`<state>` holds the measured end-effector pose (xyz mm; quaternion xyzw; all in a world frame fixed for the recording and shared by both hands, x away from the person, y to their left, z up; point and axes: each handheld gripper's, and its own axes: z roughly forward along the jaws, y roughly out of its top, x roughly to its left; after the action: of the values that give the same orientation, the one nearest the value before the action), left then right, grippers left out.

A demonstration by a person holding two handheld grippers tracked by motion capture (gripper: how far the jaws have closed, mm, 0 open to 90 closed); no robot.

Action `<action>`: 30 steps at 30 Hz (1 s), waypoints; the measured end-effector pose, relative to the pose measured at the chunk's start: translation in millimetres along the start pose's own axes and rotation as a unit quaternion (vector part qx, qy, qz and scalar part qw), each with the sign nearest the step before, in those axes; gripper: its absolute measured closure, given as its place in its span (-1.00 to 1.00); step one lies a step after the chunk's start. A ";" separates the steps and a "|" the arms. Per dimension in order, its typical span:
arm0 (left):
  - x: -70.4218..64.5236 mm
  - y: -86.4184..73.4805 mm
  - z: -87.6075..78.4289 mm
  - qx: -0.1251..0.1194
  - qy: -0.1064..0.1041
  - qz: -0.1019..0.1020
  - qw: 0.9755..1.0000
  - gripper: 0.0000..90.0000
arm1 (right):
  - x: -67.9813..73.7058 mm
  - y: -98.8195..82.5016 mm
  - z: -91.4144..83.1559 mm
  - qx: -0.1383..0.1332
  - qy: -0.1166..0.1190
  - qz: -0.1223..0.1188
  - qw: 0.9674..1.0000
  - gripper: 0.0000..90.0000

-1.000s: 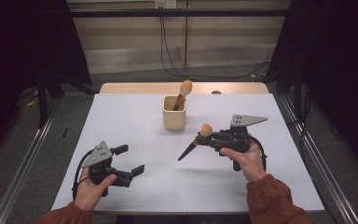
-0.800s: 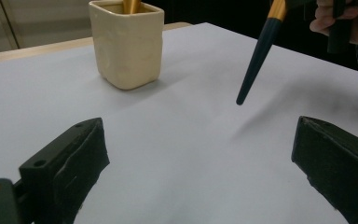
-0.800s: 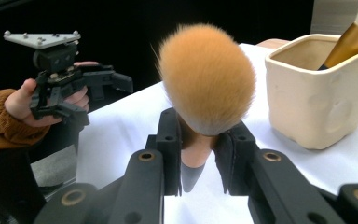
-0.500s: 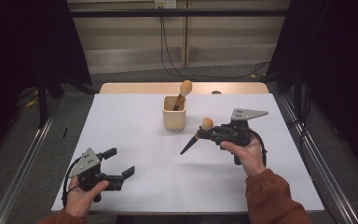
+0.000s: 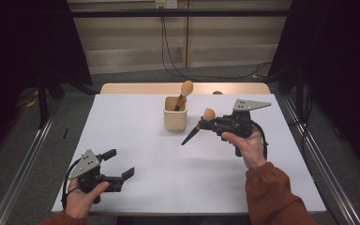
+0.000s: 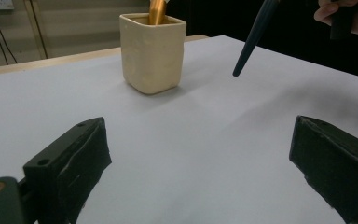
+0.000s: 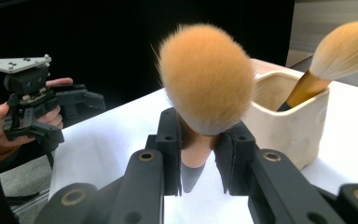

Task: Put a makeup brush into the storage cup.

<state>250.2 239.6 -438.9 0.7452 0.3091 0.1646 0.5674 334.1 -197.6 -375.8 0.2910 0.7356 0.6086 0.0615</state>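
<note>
A cream square cup (image 5: 175, 114) stands at the middle back of the white table (image 5: 122, 117), with a gold-handled brush (image 5: 183, 93) leaning in it. My right gripper (image 5: 211, 124) hovers just right of the cup, shut on a second brush (image 5: 194, 131) whose orange bristle head points up and whose dark handle slants down to the left. In the right gripper view the jaws pinch that brush (image 7: 207, 79) just below the bristles, with the cup (image 7: 289, 126) close behind it. My left gripper (image 5: 118, 163) stands open near the front left edge with nothing between its jaws, facing the cup (image 6: 153, 51).
A wooden strip (image 5: 136, 88) runs along the table's far edge. Metal rails (image 5: 23, 164) flank both sides of the table, and cables hang at the back wall. Bare white surface lies between the two grippers.
My right gripper has lifted the brush a little higher beside the cup. My left gripper has drifted slightly left toward the front edge, still open.
</note>
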 end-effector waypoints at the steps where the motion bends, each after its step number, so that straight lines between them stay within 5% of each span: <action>1: 0.0 -0.1 0.1 0.000 0.000 0.001 1.000 -0.90 | -0.9 1.9 -0.5 0.000 -0.001 -0.001 1.000 0.62; 30: 0.2 1.6 -1.9 -0.008 -0.001 0.002 1.000 -0.90 | -23.3 50.5 2.5 -0.024 -0.034 -0.007 0.999 0.62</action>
<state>249.6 240.9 -436.9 0.7413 0.3054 0.1673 0.5738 372.2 -202.6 -335.6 0.3050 0.7201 0.6156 0.0972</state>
